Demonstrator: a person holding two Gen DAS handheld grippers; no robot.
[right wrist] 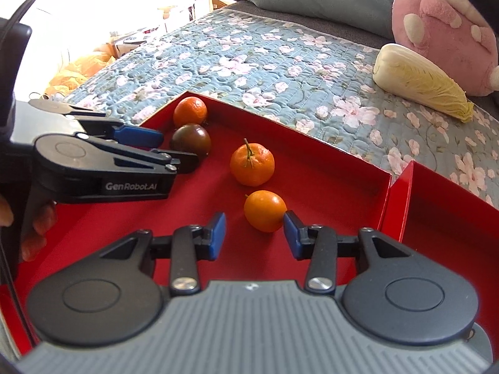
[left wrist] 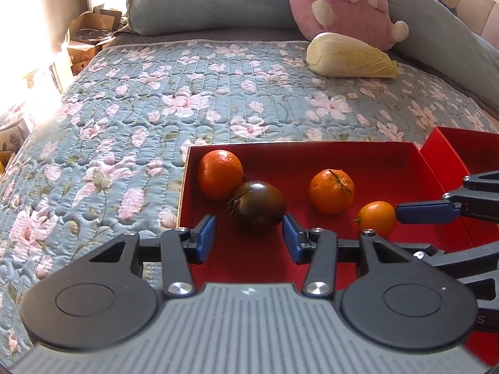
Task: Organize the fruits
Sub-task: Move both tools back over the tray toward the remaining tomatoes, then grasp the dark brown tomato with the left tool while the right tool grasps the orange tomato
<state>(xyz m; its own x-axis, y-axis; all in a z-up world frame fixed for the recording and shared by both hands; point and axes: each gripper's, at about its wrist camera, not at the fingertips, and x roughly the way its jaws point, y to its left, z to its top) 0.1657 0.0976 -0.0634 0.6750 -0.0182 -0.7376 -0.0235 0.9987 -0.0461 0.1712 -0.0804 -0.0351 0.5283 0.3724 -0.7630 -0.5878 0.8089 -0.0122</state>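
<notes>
An open red box (left wrist: 299, 147) (right wrist: 280, 124) lies on the flowered quilt and holds several fruits. My left gripper (left wrist: 249, 233) (right wrist: 179, 148) is open, with the dark tomato (left wrist: 259, 205) (right wrist: 191, 138) just ahead between its blue pads; only the right pad is close to it. An orange (left wrist: 220, 174) (right wrist: 190, 111) rests against the tomato in the far corner. A stemmed orange (left wrist: 331, 191) (right wrist: 252, 164) sits mid-box. My right gripper (right wrist: 254, 233) is open around the small orange (left wrist: 375, 218) (right wrist: 265, 210), whose right side meets the right pad. A right gripper finger (left wrist: 427, 212) shows beside that fruit.
A second red box part (left wrist: 452, 145) (right wrist: 402, 199) adjoins on the right. A napa cabbage (left wrist: 349, 57) (right wrist: 418, 82) and a pink plush toy (left wrist: 343, 9) (right wrist: 443, 21) lie at the back right. Cardboard boxes (left wrist: 90, 34) stand beyond the bed's left edge. A hand (right wrist: 37, 227) holds the left gripper.
</notes>
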